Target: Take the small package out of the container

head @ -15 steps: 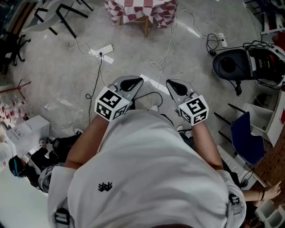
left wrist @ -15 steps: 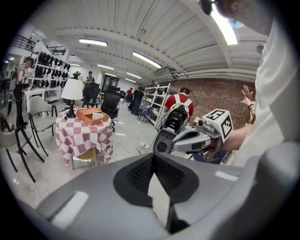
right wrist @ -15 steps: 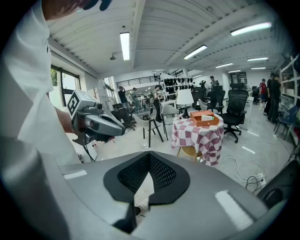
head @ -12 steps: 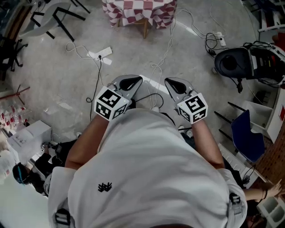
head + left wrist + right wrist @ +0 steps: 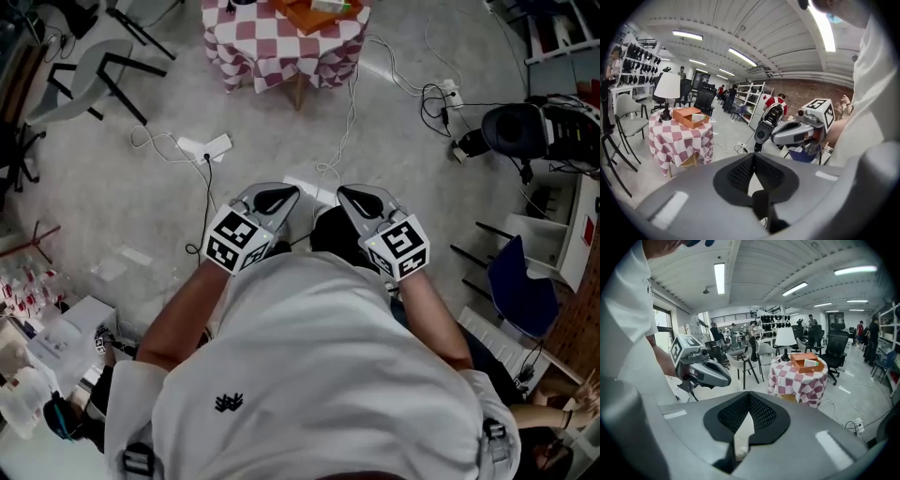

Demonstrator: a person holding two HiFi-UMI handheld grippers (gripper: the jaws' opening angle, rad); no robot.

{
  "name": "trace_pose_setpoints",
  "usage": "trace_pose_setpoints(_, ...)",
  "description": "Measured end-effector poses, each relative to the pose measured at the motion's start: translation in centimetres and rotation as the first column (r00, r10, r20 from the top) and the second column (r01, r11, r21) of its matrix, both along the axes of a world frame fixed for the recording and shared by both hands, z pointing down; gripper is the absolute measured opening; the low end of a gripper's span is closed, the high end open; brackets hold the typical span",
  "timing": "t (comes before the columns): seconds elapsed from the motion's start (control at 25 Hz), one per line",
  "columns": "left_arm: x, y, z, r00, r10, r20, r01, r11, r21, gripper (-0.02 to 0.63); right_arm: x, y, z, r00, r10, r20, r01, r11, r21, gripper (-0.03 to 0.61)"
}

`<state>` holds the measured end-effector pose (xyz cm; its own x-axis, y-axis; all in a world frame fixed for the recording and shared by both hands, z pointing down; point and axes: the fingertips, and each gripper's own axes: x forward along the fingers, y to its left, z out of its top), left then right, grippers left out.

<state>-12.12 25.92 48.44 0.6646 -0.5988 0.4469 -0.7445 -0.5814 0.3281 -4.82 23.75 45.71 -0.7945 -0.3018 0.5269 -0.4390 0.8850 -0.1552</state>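
An orange container (image 5: 809, 363) sits on a small table with a red-and-white checked cloth (image 5: 799, 379), a few steps ahead of me. A small pale package (image 5: 812, 363) lies inside it. In the left gripper view the container (image 5: 692, 116) and the package (image 5: 699, 117) show beside a white lamp (image 5: 667, 89). From the head view the container (image 5: 314, 13) is at the top edge. My left gripper (image 5: 277, 197) and right gripper (image 5: 361, 199) are side by side at my chest, far from the table. Both are shut and hold nothing.
Cables and a white power strip (image 5: 208, 145) lie on the concrete floor between me and the table. A grey chair (image 5: 89, 66) stands at the left, black equipment (image 5: 520, 131) at the right. Office chairs, shelves and people fill the back of the room.
The head view has shifted so the checked table and orange container show more fully at the top. Both grippers stay shut, close together in front of my chest.
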Motion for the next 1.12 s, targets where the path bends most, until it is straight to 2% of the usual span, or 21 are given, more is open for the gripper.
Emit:
trace_pose_setpoints(0.24, -0.4, -6.5, 0.2, 1.000, -0.005, 0.019, 0.004, 1.000, 0.012, 0.060, 0.4, -6.5, 0.9, 0.999, 0.035, 0.034, -0.035, 0.999, -0.008, 0.003)
trace_pose_setpoints(0.36, -0.7, -11.1, 0.1, 0.998, -0.027, 0.064, 0.027, 1.000, 0.010, 0.093, 0.9, -11.2, 1.0, 0.998, 0.031, 0.059, -0.031, 1.000, 0.002, 0.032)
trace_pose_setpoints(0.56, -0.5, -20.5, 0.2, 0.987, -0.022, 0.158, 0.021, 1.000, 0.012, 0.103, 2.7, -20.1, 0.5, 0.995, 0.044, 0.094, -0.046, 0.999, 0.013, 0.049)
trace_pose_setpoints(0.76, -0.2, -29.4, 0.0, 0.971, -0.031, 0.238, 0.023, 0.999, 0.037, 0.103, 4.9, -25.8, 0.4, 0.990, 0.061, 0.131, -0.061, 0.998, 0.001, 0.050)
trace_pose_setpoints(1.0, -1.3, -38.3, 0.9, 0.934, 0.000, 0.357, -0.018, 0.999, 0.048, 0.127, 7.5, -29.6, 1.7, 0.983, 0.127, 0.133, -0.124, 0.992, -0.027, 0.049)
trace_pose_setpoints(1.12, -2.4, -42.9, 2.0, 0.897, 0.037, 0.440, -0.064, 0.997, 0.048, 0.134, 8.6, -31.7, 2.0, 0.975, 0.183, 0.127, -0.180, 0.983, -0.035, 0.049)
